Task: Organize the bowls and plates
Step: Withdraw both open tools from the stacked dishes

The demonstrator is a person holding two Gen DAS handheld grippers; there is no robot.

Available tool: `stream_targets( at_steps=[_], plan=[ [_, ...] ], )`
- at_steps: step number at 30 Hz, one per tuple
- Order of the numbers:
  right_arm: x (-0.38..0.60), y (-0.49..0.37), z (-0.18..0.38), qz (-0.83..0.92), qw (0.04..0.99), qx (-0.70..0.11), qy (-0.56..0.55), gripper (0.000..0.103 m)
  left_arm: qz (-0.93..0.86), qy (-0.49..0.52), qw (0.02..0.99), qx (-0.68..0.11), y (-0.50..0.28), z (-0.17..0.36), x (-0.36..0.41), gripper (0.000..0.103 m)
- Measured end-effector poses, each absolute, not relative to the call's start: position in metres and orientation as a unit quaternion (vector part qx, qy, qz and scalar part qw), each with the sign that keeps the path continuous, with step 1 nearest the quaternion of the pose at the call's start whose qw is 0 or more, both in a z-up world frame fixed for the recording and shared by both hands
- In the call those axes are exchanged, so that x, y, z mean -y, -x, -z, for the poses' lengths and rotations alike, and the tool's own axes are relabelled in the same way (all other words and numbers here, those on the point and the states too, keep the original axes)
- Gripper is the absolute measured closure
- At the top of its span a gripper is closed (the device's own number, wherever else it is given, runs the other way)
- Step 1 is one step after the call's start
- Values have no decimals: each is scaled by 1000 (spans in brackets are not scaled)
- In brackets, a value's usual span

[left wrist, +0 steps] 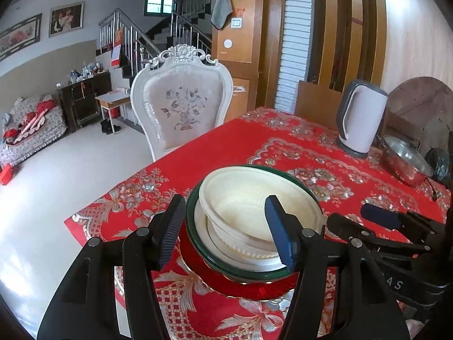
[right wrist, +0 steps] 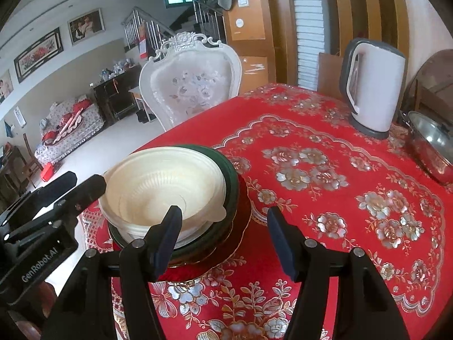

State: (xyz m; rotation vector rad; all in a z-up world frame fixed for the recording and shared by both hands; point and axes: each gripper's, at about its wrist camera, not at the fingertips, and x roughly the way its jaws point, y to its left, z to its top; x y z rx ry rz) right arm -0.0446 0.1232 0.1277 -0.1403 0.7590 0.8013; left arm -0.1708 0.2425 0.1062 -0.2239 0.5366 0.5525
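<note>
Two claws stand half open over the stack: the left claw (left wrist: 226, 229) straddles the cream bowls' (left wrist: 249, 209) near rim without gripping, the right claw (right wrist: 226, 238) holds nothing. Bowls sit in a green-rimmed plate (left wrist: 198, 243) on the red tabletop (right wrist: 325, 198).

Cream bowl (left wrist: 249, 212) in green-rimmed plate (left wrist: 198, 243); red tablecloth (right wrist: 325, 198) with silver-gold flowers; white-grey kettle (right wrist: 371, 85)
</note>
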Motion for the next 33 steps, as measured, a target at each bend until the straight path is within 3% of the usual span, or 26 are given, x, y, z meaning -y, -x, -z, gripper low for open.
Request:
stream_targets(
  at_steps=[4, 33],
  plan=[
    [-127, 48, -128, -383, 849, -356, 72, 40, -284, 97, 915, -269, 169, -104, -242, 27],
    [-126, 50, -119, -367, 854, -359, 87, 39, -255, 75, 925, -273, 170, -102, -227, 27]
  ],
)
